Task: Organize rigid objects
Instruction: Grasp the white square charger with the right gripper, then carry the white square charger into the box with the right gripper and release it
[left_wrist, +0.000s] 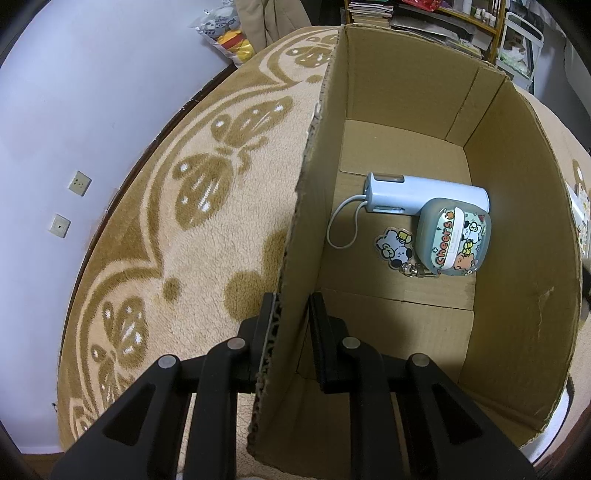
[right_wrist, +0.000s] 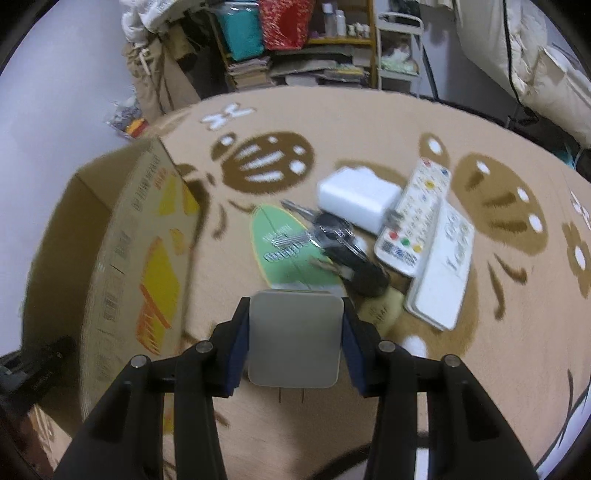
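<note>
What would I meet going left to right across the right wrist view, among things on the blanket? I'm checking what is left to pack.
Cardboard box → green card → bunch of keys → remote control → white flat case. The white charger block overlaps the keys' span, so I leave it out.

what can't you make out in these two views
- Left wrist view: the box near corner, cut off behind the left tool straddling its wall.
- Right wrist view: the keys and the print on the green card, smeared by motion blur.
- Right wrist view: the box interior, in shadow, and the grey charger lower face, turned away in the right tool.
</note>
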